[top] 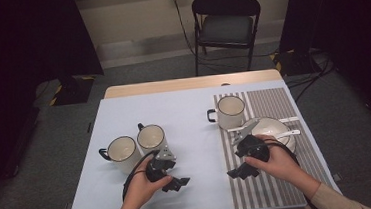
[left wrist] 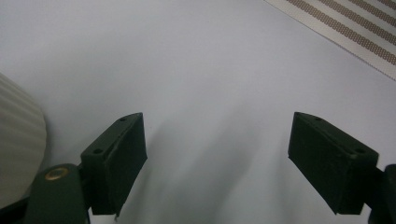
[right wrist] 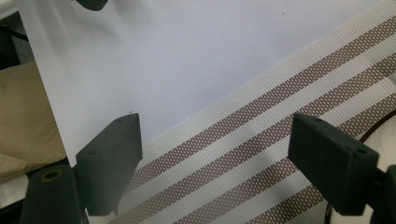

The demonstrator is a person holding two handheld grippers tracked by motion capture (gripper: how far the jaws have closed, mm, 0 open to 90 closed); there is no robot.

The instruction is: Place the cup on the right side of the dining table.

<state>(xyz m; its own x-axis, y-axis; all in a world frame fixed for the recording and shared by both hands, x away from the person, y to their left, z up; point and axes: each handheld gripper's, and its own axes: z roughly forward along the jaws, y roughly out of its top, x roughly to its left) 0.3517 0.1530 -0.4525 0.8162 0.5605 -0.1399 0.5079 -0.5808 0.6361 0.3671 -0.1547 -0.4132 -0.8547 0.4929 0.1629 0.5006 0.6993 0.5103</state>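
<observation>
Holding the left gripper (top: 177, 184) low over the pale table cover (top: 189, 114), released, with wide-set jaws and nothing between them. Probably resting it there, ready for a reach towards the 2 cream mugs (top: 151, 137) standing side by side just behind and to the left of it. Seeing, in the left gripper view, the ribbed wall of 1 mug (left wrist: 18, 154) just off the left jaw, close but not touching.

Keeping the right gripper (top: 236, 172) released too, gaping wide over the near edge of the striped placemat (top: 275, 182), gripping nothing. Lying just behind and to the right of it, close against the holding hand: the white bowl (top: 270, 126) with 2 spoons (top: 288, 133) resting across its rim. Standing farther behind it, on the same placemat: a 3rd mug (top: 230, 110).

Judging both grippers as parked close to the crockery, opened in readiness rather than mid-grasp.
</observation>
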